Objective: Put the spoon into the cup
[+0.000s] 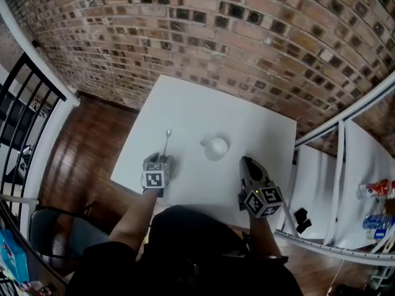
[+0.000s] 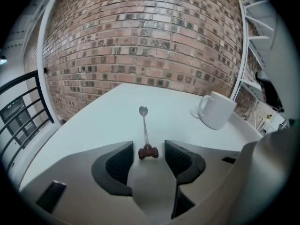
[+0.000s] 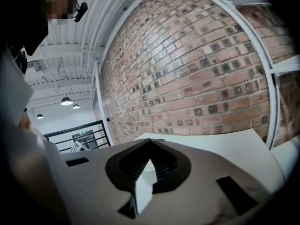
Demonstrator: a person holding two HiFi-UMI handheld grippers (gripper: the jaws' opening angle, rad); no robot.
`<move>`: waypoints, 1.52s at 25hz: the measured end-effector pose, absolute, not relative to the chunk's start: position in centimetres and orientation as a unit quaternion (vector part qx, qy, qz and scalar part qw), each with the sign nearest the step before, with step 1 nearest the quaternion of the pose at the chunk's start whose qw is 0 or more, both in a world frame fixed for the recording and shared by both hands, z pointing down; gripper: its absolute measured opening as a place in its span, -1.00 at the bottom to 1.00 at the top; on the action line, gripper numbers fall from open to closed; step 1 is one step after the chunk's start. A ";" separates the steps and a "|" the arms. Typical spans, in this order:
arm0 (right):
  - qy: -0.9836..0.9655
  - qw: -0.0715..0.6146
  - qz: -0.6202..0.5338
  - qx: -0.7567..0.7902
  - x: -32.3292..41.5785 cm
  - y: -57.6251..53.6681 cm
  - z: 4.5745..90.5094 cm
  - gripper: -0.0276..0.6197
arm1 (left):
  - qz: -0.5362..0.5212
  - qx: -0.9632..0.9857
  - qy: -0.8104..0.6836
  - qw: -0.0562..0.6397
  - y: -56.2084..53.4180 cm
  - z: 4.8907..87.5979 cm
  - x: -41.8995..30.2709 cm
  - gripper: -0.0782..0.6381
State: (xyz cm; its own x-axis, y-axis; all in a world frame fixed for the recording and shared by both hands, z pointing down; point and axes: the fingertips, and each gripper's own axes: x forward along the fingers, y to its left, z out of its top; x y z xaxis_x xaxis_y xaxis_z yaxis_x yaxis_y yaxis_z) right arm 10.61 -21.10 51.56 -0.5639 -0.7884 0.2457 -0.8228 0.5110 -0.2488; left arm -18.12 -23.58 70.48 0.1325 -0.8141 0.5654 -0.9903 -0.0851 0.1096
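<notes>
Spoon flat on table, cup to its right.
My left gripper spread around its near end; right gripper pressed together.

Spoon and cup on table, cup at spoon's 3 o'clock, left gripper at spoon's 6 o'clock, right gripper at cup's 5 o'clock.

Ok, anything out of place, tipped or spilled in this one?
Nothing stands out. The spoon lies flat on the table, its brown handle end between the jaws of the open left claw, not gripped. The cup stands upright to the spoon's right, with nothing spilled.
</notes>
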 end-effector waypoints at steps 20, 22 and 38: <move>-0.877 0.037 0.162 0.452 8.9 -21.9 51.0 -0.90 | 0.219 0.720 -0.621 0.221 -23.4 69.0 -19.4 -0.42; -0.879 0.036 0.159 0.448 8.6 -22.0 50.7 -0.90 | 0.194 0.729 -0.625 0.201 -24.0 67.0 -19.5 -0.42; -0.889 0.033 0.114 0.442 8.3 -22.4 48.2 -0.90 | -0.005 0.796 -0.605 0.017 -23.3 46.0 -19.8 -0.42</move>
State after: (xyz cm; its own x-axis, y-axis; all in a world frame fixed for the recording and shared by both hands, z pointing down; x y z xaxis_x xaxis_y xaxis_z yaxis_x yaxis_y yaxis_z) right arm 8.32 -22.38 48.18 -0.6073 -0.7783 0.1598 -0.7934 0.5837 -0.1724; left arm -19.79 -23.28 45.97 0.2681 -0.9633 0.0137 -0.9630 -0.2676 0.0331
